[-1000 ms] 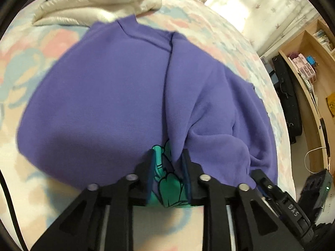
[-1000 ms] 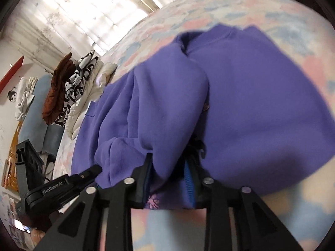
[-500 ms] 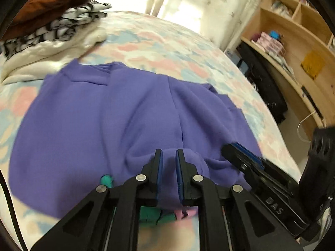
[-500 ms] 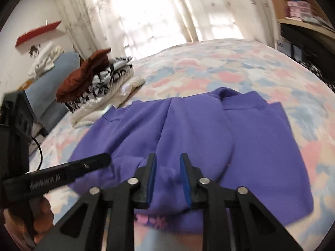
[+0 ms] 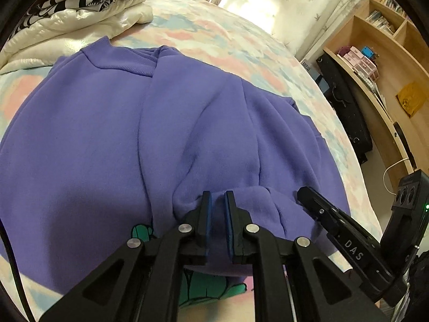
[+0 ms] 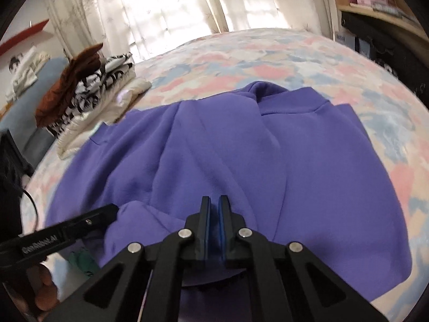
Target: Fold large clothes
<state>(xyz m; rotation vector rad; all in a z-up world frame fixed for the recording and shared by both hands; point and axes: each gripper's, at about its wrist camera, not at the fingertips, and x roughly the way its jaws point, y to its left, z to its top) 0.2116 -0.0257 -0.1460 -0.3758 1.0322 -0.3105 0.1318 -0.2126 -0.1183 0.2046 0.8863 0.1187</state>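
A purple sweatshirt (image 5: 93, 139) lies spread on the bed, collar at the far end, with a sleeve folded lengthwise over its middle. A teal print (image 5: 209, 287) peeks out under the near hem. My left gripper (image 5: 217, 198) is shut on a bunched fold of the near hem. My right gripper (image 6: 213, 201) is shut on the same hem of the sweatshirt (image 6: 321, 174), a little further along. One of the right gripper's fingers (image 5: 319, 209) shows at the right of the left wrist view. One of the left gripper's fingers (image 6: 88, 220) shows at the left of the right wrist view.
The bed sheet (image 6: 268, 51) is pastel pink and blue. A pile of folded clothes (image 6: 88, 91) sits at the far left corner, white at the bottom, brown on top. Wooden shelves (image 5: 388, 61) and a black case (image 5: 346, 112) stand right of the bed. Curtains (image 6: 166, 8) hang behind.
Both pairs of jaws have closed from wide to a narrow gap on the purple hem. Both views have tipped up, so the curtains and the clothes pile show more.
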